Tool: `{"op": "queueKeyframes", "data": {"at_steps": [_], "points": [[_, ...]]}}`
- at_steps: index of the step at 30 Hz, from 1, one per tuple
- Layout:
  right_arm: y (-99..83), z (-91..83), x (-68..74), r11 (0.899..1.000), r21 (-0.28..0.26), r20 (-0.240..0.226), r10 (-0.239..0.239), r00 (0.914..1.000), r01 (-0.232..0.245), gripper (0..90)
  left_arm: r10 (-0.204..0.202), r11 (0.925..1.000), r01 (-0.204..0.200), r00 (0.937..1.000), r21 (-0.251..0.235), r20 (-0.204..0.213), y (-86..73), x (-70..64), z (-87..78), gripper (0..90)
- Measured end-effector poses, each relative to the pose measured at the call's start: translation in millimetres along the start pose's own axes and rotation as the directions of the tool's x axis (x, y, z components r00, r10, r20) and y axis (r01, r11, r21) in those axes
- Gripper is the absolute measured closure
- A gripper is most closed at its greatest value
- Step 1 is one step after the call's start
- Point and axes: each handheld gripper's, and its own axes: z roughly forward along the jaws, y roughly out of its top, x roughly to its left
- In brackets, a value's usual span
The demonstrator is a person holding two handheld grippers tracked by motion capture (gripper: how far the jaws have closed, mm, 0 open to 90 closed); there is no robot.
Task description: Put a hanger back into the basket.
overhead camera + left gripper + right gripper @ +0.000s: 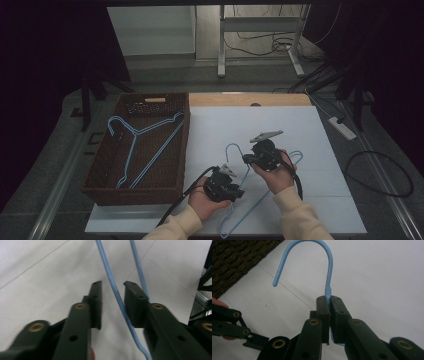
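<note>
A light-blue wire hanger (pixel 256 202) lies on the white table top (pixel 300 130), hook pointing away from me. My right gripper (pixel 247 159) is shut on the hanger's neck just below the hook (pixel 328 262), jaws pressed together on the wire (pixel 329 300). My left gripper (pixel 238 192) is open, and one sloping arm of the hanger (pixel 109 275) runs between its jaws (pixel 113 287) close to the right jaw; contact is unclear. A second blue hanger (pixel 145 145) lies inside the brown wicker basket (pixel 185 150) on the left.
The basket's woven wall (pixel 232 260) is close to the left of the hook. A wooden board (pixel 250 99) sits along the table's far edge. A white power strip (pixel 342 127) and cables lie on the floor at right. The left gripper's linkage (pixel 232 327) is near my right gripper.
</note>
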Motion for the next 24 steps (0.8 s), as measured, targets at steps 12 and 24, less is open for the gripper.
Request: {"op": "queueKeyframes", "data": {"at_steps": [12, 24], "points": [[-12.3, -23.5, -9.1, 0.99, -0.14, -0.066, 0.025, 0.9975, -0.034, 73.8, -0.045, 0.9979, 0.045, 0.999, -0.047, 0.003, 2.4, 3.9, -6.8, 82.5], [-63.2, -68.6, -6.6, 0.96, -0.275, -0.038, 0.033, 0.9987, -0.042, 50.3, -0.066, 0.9901, 0.066, 0.9978, -0.124, 0.004, 1.9, 6.2, -19.2, 86.5]]}}
